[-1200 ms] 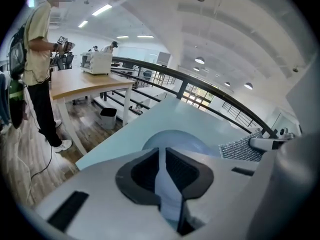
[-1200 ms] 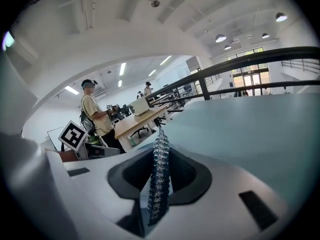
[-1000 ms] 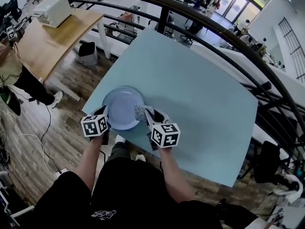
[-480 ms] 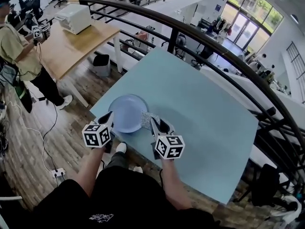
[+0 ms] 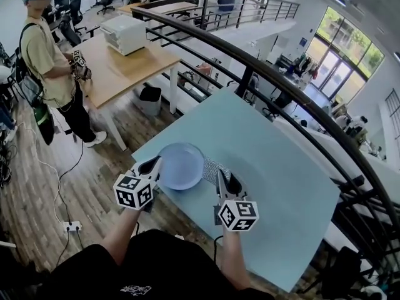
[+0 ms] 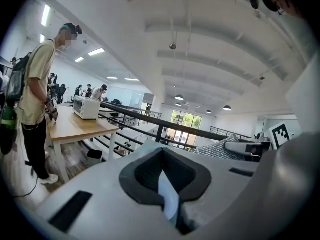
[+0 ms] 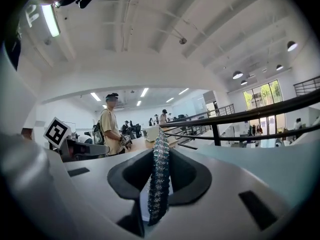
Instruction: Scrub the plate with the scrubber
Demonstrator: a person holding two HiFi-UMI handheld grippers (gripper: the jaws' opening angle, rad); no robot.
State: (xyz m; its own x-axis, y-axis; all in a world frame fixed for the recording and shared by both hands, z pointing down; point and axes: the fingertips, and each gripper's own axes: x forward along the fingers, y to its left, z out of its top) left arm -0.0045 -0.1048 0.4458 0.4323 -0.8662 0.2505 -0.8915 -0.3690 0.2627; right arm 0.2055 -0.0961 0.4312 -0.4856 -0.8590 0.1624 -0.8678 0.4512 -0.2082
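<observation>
The round pale-blue plate (image 5: 180, 165) lies on the light-blue bench (image 5: 275, 167), close to its near-left corner, with the bench edge just beyond the plate's left and near sides. The left tongs (image 5: 152, 165) are pressed together on the plate's near-left rim; the left gripper view shows a thin blue edge caught between the dark pads. The right tongs (image 5: 225, 179) pinch the grey mesh scrubber (image 5: 214, 168), which stands edge-up between the jaws in the right gripper view, its long axis running forward, away from the person. In the head view it reaches to the plate's right rim, though whether it touches there cannot be told. The two tongs sit on either side of the plate, near each other. To the right and far side the bench top runs on bare, giving wide room in those directions; to the left and front it drops off to a wooden floor (image 5: 75, 180). A black railing (image 5: 281, 83) curves just past the bench's far edge. Beyond it to the left stands a wooden table (image 5: 119, 64) carrying a white appliance (image 5: 127, 33), with a dark bin (image 5: 150, 99) beneath and a person (image 5: 47, 58) in a yellow shirt beside it. The hall beyond is open and bright, with tall windows.
</observation>
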